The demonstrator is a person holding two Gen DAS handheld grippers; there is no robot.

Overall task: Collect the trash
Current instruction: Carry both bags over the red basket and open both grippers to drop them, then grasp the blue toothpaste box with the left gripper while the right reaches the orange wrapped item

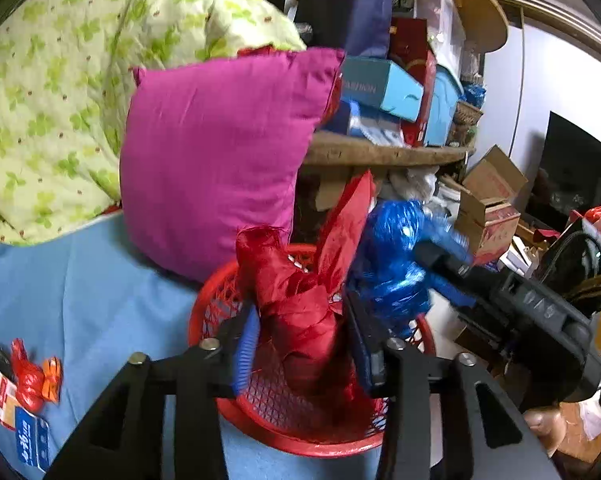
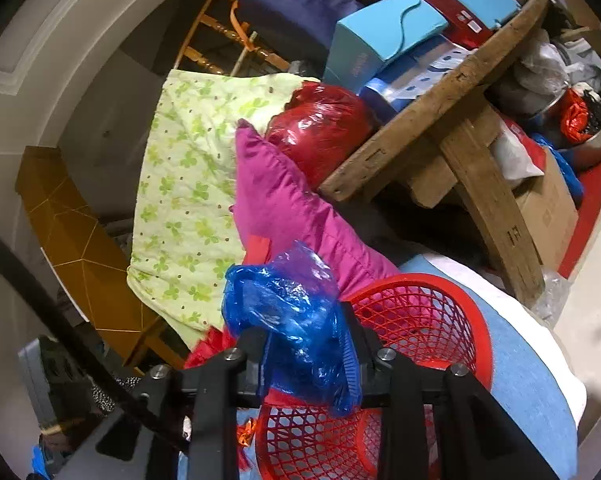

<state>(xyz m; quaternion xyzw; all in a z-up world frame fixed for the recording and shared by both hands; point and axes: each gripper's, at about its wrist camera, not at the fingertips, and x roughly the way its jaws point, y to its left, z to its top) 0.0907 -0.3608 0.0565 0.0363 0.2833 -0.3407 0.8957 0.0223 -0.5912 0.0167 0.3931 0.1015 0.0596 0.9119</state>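
Note:
A crumpled red plastic bag hangs between the fingers of my left gripper, right over a red mesh basket on the blue sheet. The jaws stand apart and the bag sits loosely between them; its lower end is blurred. In the right wrist view a crumpled blue plastic bag sags between the fingers of my right gripper, above the same basket. Those jaws stand a little apart too. The left wrist view shows the right gripper and blue bag just right of the red one.
More litter lies on the blue sheet at the left: a red wrapper, an orange one and flat packets. A magenta pillow and green quilt stand behind the basket. A wooden table stacked with boxes overhangs at the right.

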